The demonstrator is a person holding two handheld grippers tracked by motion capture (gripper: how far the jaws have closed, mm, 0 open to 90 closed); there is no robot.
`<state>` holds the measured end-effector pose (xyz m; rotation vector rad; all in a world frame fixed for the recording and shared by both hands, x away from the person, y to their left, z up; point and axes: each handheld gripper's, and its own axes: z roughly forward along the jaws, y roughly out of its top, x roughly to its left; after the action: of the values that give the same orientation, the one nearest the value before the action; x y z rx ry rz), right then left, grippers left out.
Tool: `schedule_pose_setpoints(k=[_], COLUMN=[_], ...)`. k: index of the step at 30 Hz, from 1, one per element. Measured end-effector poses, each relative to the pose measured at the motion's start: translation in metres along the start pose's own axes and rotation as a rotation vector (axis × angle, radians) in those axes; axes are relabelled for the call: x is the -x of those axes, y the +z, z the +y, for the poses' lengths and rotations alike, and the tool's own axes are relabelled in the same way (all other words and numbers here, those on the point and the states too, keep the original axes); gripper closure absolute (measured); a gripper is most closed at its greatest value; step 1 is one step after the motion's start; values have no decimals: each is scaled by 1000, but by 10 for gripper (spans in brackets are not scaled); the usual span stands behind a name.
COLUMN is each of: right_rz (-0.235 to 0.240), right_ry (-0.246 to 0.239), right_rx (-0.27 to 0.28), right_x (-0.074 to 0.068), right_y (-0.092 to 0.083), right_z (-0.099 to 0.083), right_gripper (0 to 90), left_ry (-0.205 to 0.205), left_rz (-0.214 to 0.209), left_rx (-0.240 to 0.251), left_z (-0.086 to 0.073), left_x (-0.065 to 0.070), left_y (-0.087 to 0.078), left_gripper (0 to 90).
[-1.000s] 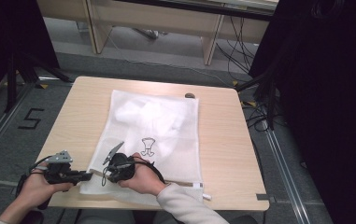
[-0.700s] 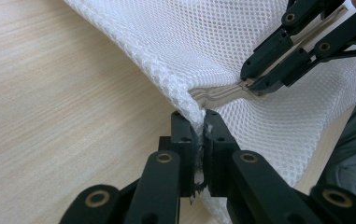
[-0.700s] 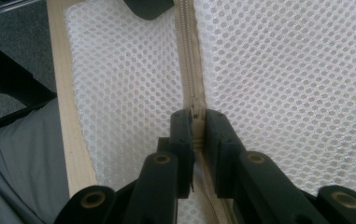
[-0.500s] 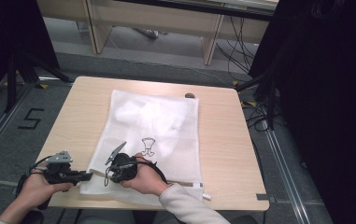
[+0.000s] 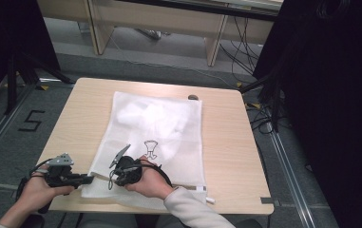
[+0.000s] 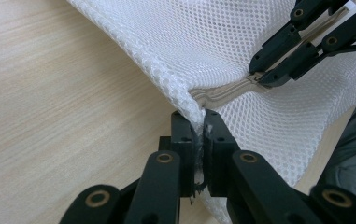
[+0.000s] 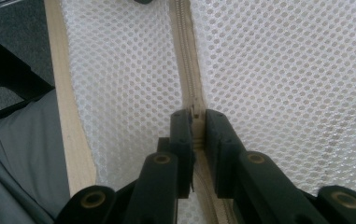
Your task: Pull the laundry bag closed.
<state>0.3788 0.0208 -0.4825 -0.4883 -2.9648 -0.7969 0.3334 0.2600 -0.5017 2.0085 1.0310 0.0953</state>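
- Left gripper (image 6: 197, 122) — clamped on the corner of the mesh bag (image 6: 241, 51), which stretches ahead of it.
- Right gripper (image 7: 198, 116) — pinched on the zipper (image 7: 185, 51) running straight ahead across the table (image 5: 83, 109).

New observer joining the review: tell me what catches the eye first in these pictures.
A large white mesh laundry bag lies flat across the middle of the wooden table, with a small black drawing at its centre. At the near edge, the left gripper is shut on the bag's corner, and the right gripper is shut on the beige zipper running along that edge.
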Motion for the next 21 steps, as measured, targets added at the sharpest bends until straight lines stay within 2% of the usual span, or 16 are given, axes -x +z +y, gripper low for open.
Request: schedule_pose_setpoints(k=[7, 10, 11, 12, 16, 21], right_rz=[-5, -2, -7, -6, -7, -10], right_ry=[10, 0, 14, 6, 24, 9], right_rx=[-9, -16, -13, -14, -13, -23], right_x=[1, 3, 2, 3, 2, 3], right_y=[-2, -4, -3, -4, -4, -6], right_z=[-4, -6, -6, -7, -8, -9], right_gripper=[825, 825, 825, 825, 825, 825], left_ry=[-2, -3, -3, -5, -4, -10], left_rz=[2, 4, 4, 4, 3, 9], left_rx=[5, 4, 4, 2, 3, -1], left_z=[0, 0, 0, 0, 0, -1], left_x=[0, 0, 0, 0, 0, 0], left_y=[0, 0, 0, 0, 0, 0], left_gripper=[841, 842, 842, 842, 842, 842])
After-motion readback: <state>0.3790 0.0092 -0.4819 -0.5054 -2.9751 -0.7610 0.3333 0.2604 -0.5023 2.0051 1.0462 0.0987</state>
